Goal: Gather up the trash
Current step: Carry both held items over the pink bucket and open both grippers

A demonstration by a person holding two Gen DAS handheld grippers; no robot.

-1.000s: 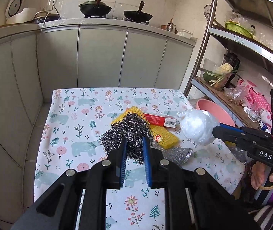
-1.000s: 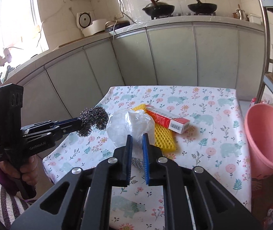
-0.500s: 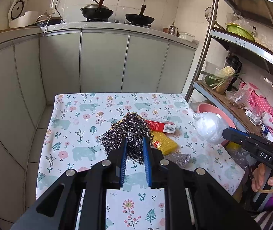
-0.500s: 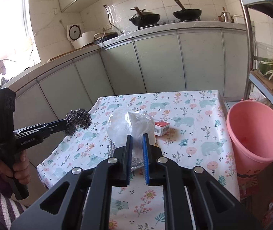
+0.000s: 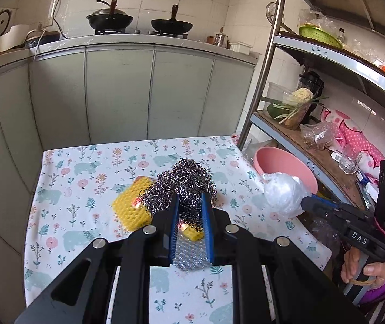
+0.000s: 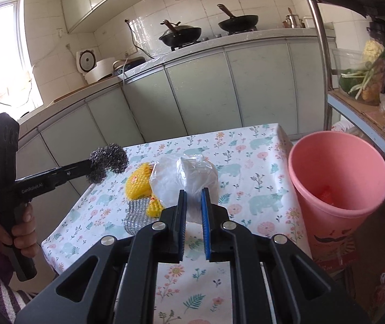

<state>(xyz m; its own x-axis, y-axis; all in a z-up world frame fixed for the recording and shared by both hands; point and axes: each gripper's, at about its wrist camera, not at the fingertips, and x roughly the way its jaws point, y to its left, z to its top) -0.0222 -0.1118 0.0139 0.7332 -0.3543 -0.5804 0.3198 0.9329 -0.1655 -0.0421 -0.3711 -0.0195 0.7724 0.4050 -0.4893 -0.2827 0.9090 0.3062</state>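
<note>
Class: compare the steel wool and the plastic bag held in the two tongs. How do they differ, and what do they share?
The steel wool is dark grey tangled wire; the plastic bag is a pale, see-through crumpled bundle. The steel wool sits in the left tongs, over the table; the bag sits in the right tongs, beside the pink bin. Shared: both are clamped and held off the tablecloth.

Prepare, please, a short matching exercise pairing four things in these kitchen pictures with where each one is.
Things:
1. steel wool scourer
2. crumpled plastic bag
3. yellow foam net
4. pink bin

Places:
A. lying on the floral tablecloth
B. in the right gripper
C. beside the table, by the shelves
D. in the left gripper

Pairs: 1-D, 2-B, 3-A, 4-C
</note>
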